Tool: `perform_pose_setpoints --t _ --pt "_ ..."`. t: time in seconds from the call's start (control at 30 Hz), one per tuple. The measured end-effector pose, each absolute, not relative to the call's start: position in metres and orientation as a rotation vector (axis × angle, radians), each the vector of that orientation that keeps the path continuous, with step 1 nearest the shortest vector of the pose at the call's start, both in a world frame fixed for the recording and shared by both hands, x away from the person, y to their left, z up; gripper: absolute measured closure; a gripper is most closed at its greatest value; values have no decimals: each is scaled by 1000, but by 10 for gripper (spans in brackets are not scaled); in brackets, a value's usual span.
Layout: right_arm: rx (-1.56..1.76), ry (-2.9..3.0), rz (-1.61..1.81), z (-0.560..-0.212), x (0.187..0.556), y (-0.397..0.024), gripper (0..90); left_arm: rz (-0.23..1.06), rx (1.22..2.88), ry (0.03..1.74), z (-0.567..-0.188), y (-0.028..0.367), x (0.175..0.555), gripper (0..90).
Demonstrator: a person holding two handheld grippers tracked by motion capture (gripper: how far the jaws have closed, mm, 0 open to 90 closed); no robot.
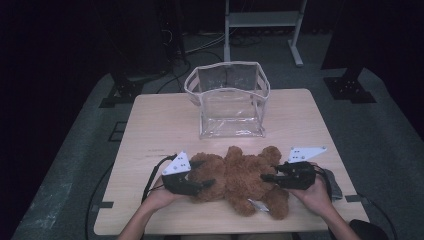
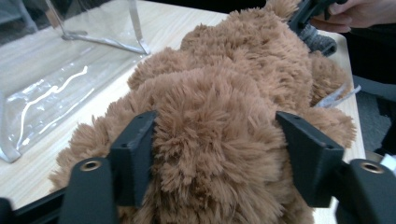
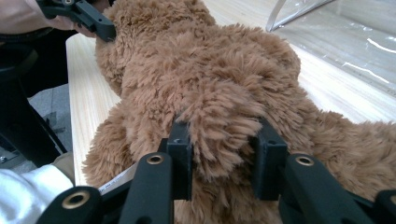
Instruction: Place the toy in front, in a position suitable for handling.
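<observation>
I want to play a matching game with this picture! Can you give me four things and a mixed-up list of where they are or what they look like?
Things:
1. teddy bear
2. clear bag
3. left hand-held gripper
4. right hand-held gripper

Descriptions:
A. see-through, standing at the far side of the table
B. brown and fluffy, lying on the table
C. squeezing the bear at the picture's right end
D. squeezing the bear at the picture's left end

Pairs: 1-B, 2-A, 3-D, 4-C
</observation>
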State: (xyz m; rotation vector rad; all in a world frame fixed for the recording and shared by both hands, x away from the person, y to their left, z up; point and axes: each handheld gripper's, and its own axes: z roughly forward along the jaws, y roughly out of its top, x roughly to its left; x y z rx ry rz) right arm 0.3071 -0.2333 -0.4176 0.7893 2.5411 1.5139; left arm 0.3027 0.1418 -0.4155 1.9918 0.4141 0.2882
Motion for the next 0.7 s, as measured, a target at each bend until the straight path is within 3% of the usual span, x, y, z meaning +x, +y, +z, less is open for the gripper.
perform_pose_setpoints --t 0.33,0.7 --pt "817 2496 1606 -413 309 -242 558 306 1966 414 -414 140 302 196" --pt "797 2493 1644 -404 308 -244 491 317 1941 411 -409 141 301 167"
